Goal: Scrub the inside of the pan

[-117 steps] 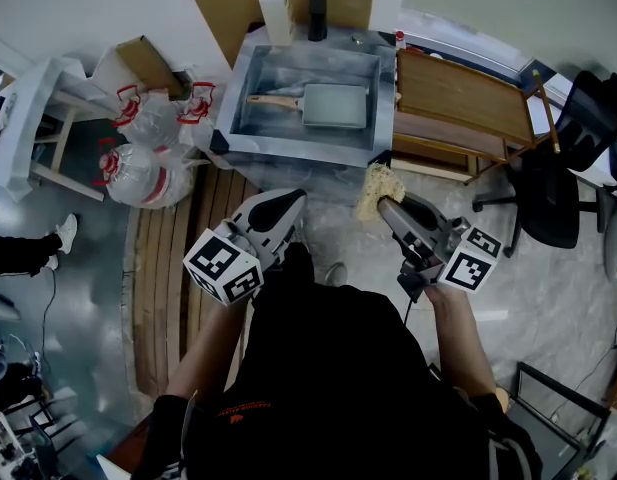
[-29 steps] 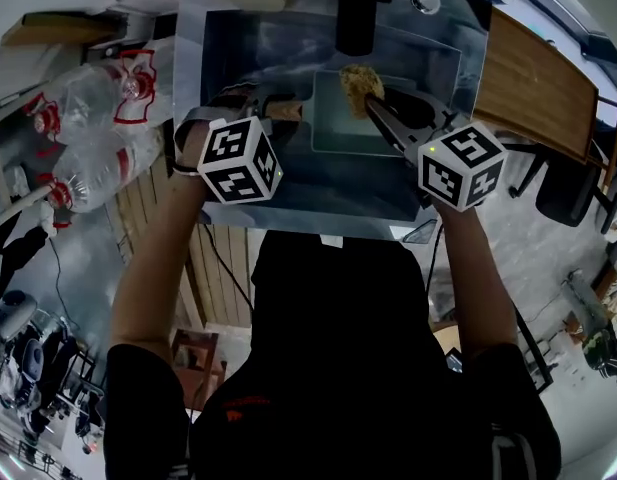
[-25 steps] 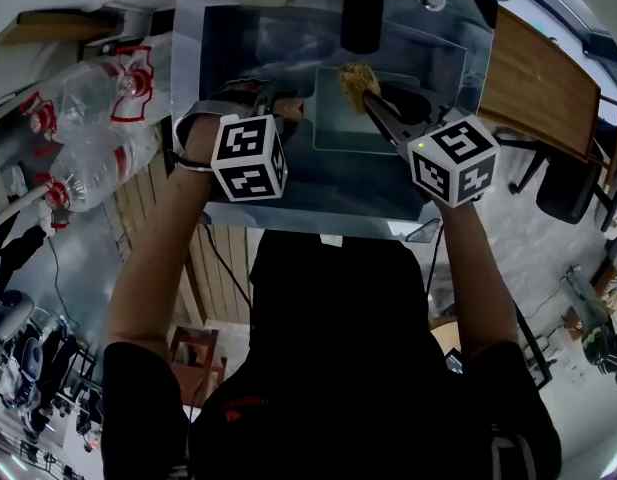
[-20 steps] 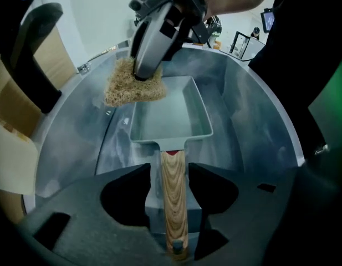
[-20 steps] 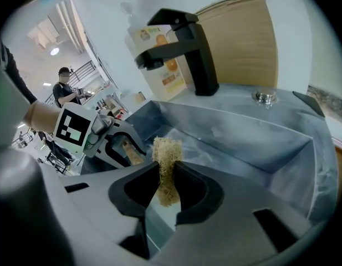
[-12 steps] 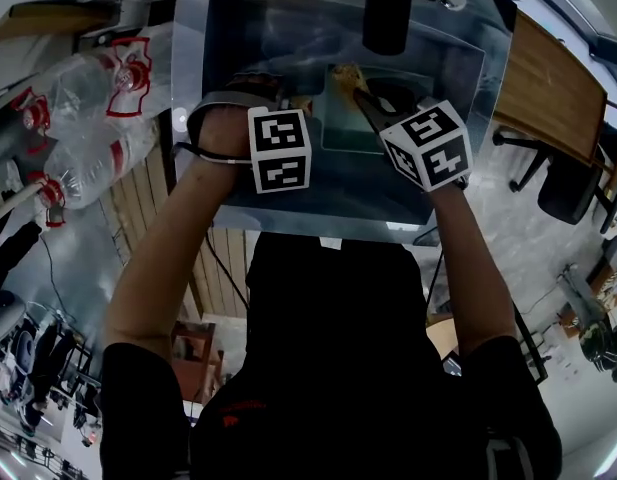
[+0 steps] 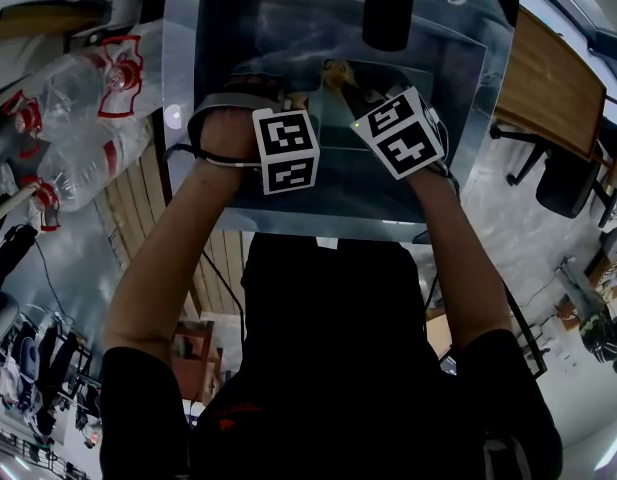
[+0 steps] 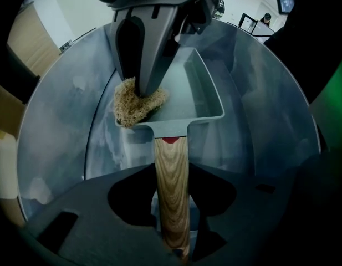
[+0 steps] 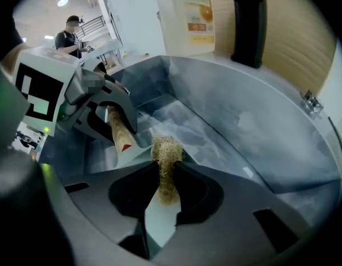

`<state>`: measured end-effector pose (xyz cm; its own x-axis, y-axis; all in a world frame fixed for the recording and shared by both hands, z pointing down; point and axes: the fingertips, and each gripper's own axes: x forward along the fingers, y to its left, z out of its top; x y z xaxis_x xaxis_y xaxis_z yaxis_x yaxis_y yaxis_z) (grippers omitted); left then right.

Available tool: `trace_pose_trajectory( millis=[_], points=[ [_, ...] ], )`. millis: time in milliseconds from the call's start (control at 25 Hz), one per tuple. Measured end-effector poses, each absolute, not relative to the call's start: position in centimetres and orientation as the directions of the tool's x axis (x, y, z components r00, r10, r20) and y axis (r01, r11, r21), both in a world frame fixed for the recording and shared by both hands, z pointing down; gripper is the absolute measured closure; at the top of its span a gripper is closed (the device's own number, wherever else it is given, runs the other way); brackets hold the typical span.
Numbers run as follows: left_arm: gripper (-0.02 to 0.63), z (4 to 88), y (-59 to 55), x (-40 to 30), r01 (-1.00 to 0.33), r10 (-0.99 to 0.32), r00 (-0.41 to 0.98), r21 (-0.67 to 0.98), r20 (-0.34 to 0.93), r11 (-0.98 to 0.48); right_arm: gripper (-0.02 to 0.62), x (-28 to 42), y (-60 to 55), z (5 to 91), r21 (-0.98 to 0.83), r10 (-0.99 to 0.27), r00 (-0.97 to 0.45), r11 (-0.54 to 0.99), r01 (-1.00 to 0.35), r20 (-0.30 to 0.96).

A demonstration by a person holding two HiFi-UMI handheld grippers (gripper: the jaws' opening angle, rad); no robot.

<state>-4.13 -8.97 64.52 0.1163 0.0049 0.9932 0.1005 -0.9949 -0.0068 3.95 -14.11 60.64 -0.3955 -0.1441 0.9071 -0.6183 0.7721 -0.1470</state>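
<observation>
Left gripper view: jaws just closing on pan handle [image 8: 172, 187], scrubber [image 8: 134, 101] @ corner.

The head view looks steeply down from well above, over the person's shoulders, onto the steel sink [image 7: 218, 28]. The left gripper view sits just above the wooden handle [image 8: 172, 187], facing straight down along it to the pan [image 8: 201, 93]. The right gripper view slants down across the sink toward its left and far walls, with the scrubber [image 9: 166, 159] close to the lens. All three views share the sink's inside. Both gripper views also share the handle, pan and scrubber.
</observation>
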Motion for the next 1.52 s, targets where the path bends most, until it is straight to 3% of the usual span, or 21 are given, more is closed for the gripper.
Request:
trace_pose_trajectory(
  millis=[1080, 1520],
  points=[
    [0.436, 64.7, -8.8, -4.1, 0.057, 0.002, 0.140, -0.006, 0.990, -0.998, 0.511, 11.5, -13.9, 61.9, 0.142, -0.131, 0.054, 0.931, -0.338, 0.990],
    [0.436, 64.5, -8.7, -4.0, 0.050, -0.010, 0.147, -0.017, 0.989, -0.999, 0.511, 6.4, -11.8, 58.8, 0.016, -0.114, -0.201, 0.901, -0.434, 0.973]
  ],
)
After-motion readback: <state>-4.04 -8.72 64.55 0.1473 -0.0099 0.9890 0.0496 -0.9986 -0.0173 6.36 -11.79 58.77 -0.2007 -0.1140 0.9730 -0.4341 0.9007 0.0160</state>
